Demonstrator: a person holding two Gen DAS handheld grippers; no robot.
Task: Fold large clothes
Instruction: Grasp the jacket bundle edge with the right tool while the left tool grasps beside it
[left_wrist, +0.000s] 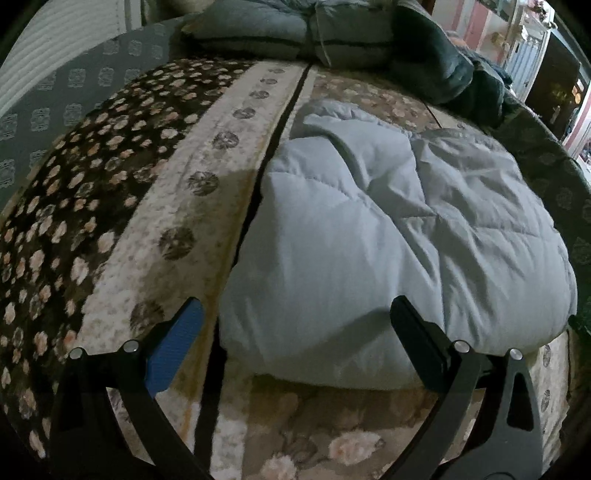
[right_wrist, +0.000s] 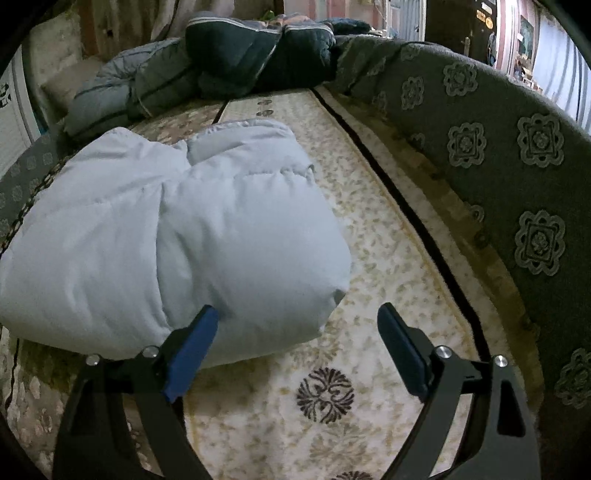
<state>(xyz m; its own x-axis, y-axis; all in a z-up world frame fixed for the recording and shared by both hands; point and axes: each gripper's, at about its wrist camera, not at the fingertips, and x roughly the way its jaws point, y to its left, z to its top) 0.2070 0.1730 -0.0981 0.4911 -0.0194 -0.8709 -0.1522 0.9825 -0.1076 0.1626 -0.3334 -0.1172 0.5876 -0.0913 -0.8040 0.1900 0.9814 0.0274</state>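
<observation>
Pale blue quilted padded jacket (left_wrist: 388, 229), already bundled, lies on the floral patterned carpet (right_wrist: 369, 236).
Left claw (left_wrist: 295, 347) and right claw (right_wrist: 297, 347) both gape wide, empty; each should grip the near hem squarely.

Left gripper (left_wrist: 295, 343) and right gripper (right_wrist: 295, 343) both angle downward — jaws spread wide, gripping nothing.

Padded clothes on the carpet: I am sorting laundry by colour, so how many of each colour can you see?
Light blue jacket: 1, folded, near the hand-held grippers.
Grey-blue jacket: 1, at the far end.
Dark navy jacket: 1, beside the grey-blue one.
Total: 3, though the far heap may hide more.
</observation>
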